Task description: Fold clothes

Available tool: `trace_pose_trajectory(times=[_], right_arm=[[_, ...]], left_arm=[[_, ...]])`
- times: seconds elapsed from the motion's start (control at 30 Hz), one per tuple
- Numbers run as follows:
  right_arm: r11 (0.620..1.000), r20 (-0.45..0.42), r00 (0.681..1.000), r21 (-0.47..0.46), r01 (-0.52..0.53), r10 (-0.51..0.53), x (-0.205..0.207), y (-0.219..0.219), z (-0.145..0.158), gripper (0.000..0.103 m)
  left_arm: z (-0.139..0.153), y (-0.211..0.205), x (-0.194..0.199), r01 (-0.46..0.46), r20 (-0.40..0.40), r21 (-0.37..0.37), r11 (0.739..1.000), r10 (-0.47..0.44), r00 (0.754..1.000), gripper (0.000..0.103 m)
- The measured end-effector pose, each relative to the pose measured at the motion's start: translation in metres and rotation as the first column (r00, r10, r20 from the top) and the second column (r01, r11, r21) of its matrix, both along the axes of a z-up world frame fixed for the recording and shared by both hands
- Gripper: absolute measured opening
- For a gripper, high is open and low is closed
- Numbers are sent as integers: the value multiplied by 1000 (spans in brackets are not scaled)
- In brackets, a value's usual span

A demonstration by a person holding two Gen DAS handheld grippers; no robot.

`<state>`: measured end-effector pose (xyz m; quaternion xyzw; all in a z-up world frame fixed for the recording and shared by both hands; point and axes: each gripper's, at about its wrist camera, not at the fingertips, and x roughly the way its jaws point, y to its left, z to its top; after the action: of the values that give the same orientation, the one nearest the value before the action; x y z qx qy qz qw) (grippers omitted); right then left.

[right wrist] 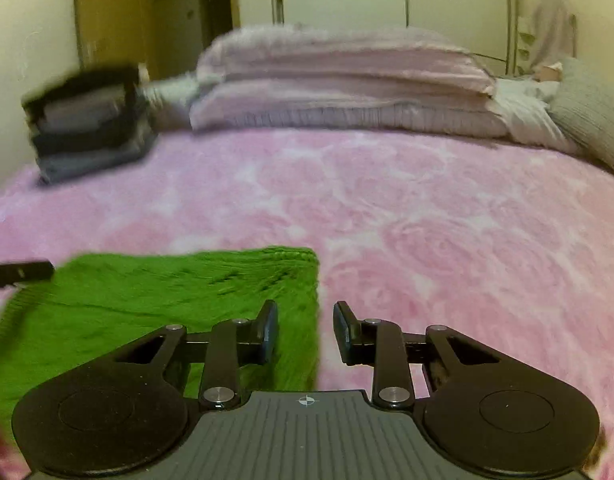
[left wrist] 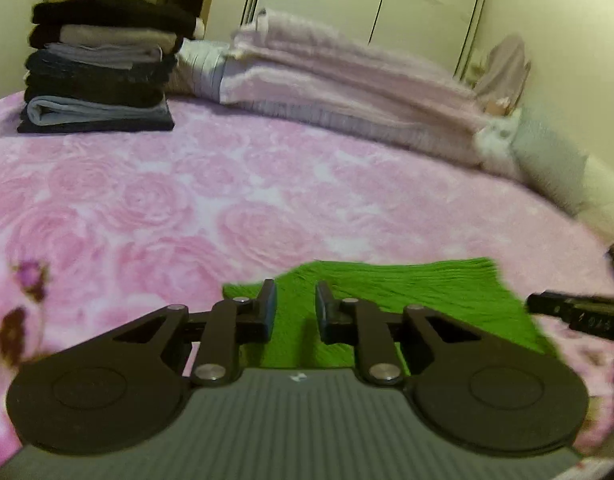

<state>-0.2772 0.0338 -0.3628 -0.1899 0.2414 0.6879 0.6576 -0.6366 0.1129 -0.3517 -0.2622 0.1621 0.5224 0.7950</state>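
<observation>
Presently: green knitted garment [left wrist: 407, 300], lying flat on the pink rose-patterned bed cover [left wrist: 187, 200], lower centre of the left wrist frame, lower left of the right wrist frame. Left claw [left wrist: 295, 308]: jaws narrowly parted, nothing gripped, poised over the garment. Right claw [right wrist: 305, 330]: jaws apart, empty, above the garment's right edge. Stack of folded dark clothes [left wrist: 99, 68], upper left, on the bed. Folded pale pink blankets [left wrist: 347, 92], upper centre, beside the stack.

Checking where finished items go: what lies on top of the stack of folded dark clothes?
A black folded garment tops the stack of folded dark clothes on the pink rose blanket. Anything behind the stack is hidden.
</observation>
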Motion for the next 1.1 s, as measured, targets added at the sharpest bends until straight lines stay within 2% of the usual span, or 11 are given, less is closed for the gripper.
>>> trace_pose_trajectory(times=[0.07,0.13,0.2,0.3,0.43,0.5,0.53,0.57,0.67,0.8,1.1], right_arm=[[999,-45,998,31,-42,43,-4,-34,12,27],[996,-68,994,40,-82,84,-17,-61,16,27],[994,-72,992,36,-104,107,-26,-85,12,27],[994,-29,995,-49,-98,97,-46,-86,-11,27],[995,16,996,-48,-91,92,-56,-87,-8,29],[996,0,997,-53,-76,76,-56,-93,-2,44],[996,-29,997,-53,-73,71,-54,-99,-1,61],[997,-56,997,-44,-63,60,-51,-101,0,68],[998,-124,991,-35,-59,54,-49,-119,6,69],[997,-151,988,-55,-45,36,-49,-137,18,69],[999,-157,988,-51,-21,13,-50,-167,35,69]], left_arm=[[8,-32,-3,37,20,12,999,-37,999,16],[7,-59,1,65,-1,16,998,-65,998,17],[-6,-74,7,74,-31,-21,997,-75,997,17],[-25,-79,15,45,-69,-32,998,-47,997,17],[-12,-84,27,14,-135,-32,999,-18,991,16],[-4,-90,24,9,-123,-56,998,-16,992,19],[0,-94,22,8,-109,-75,997,-16,994,23],[2,-100,20,8,-99,-85,996,-16,995,25],[11,-117,19,2,-121,-112,994,-16,992,32],[19,-139,22,17,-157,-131,991,-37,987,40],[27,-172,24,45,-199,-122,992,-69,978,43]])
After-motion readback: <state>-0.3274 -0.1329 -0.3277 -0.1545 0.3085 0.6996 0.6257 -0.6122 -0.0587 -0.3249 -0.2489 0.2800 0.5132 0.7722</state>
